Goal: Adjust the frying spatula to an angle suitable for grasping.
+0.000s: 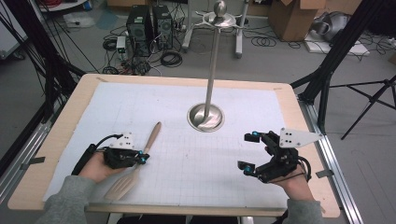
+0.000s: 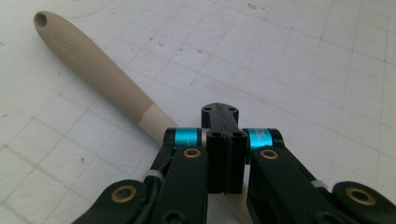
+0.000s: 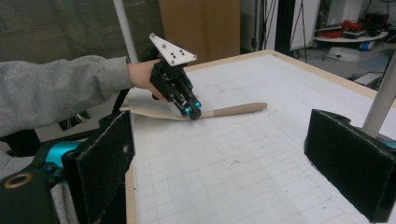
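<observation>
A: What lies on the white gridded tabletop (image 1: pixel 187 158)?

B: A tall steel stand on a round base (image 1: pixel 206 116) at the middle, well apart. Nearer, a beige slotted spatula with a long handle (image 1: pixel 140 156) lies flat at the left.

A: And the tongs?

B: The left tongs (image 1: pixel 144 157) are clamped on its neck, a sound hold; it looks light and stiff. The right tongs (image 1: pixel 248 151) gape, holding nothing.
</observation>
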{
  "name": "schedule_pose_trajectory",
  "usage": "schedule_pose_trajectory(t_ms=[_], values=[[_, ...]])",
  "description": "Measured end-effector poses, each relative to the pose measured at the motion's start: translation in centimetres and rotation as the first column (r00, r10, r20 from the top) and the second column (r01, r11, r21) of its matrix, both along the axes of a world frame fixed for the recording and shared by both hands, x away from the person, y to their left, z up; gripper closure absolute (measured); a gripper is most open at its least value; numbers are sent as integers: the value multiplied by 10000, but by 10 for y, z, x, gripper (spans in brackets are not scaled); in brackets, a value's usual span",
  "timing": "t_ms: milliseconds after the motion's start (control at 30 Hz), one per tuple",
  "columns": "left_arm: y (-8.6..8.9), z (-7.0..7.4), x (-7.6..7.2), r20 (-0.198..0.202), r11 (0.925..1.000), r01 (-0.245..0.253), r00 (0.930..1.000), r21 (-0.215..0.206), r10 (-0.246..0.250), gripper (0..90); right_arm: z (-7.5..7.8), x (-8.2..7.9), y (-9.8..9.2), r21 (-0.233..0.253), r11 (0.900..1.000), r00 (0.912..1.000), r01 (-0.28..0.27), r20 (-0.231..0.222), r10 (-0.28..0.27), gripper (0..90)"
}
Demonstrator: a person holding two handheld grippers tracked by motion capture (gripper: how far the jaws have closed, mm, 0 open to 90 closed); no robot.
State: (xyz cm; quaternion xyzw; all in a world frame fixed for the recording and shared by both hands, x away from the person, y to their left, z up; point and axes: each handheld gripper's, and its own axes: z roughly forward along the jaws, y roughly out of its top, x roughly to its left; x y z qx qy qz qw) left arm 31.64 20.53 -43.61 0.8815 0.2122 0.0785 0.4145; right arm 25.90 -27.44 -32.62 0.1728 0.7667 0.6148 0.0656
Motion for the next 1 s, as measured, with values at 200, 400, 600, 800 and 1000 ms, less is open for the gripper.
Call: schedule_pose_trajectory(t_ms=[200,400,600,800,1000], values=[[2,1,3,-139,9986,-419,9990,-320,415,895,0,0,1,-62,10000,10000,-8,-68,8,75],[12,11,12,343,9857,-1300,9903,-1067,1344,895,-1,-3,-1,-96,9999,10000,71,-64,-72,75],[15,1,26,104,9787,-1962,9803,-597,1971,896,-3,-8,-4,-212,9996,9997,179,-139,-182,75],[11,-6,35,-256,9756,-2191,9755,-165,2186,896,-3,-14,-10,-249,9989,9990,391,-213,-397,75],[-2,0,36,236,9828,-1834,9829,209,1829,896,-1,-20,-15,-38,9978,9978,656,79,-656,75]])
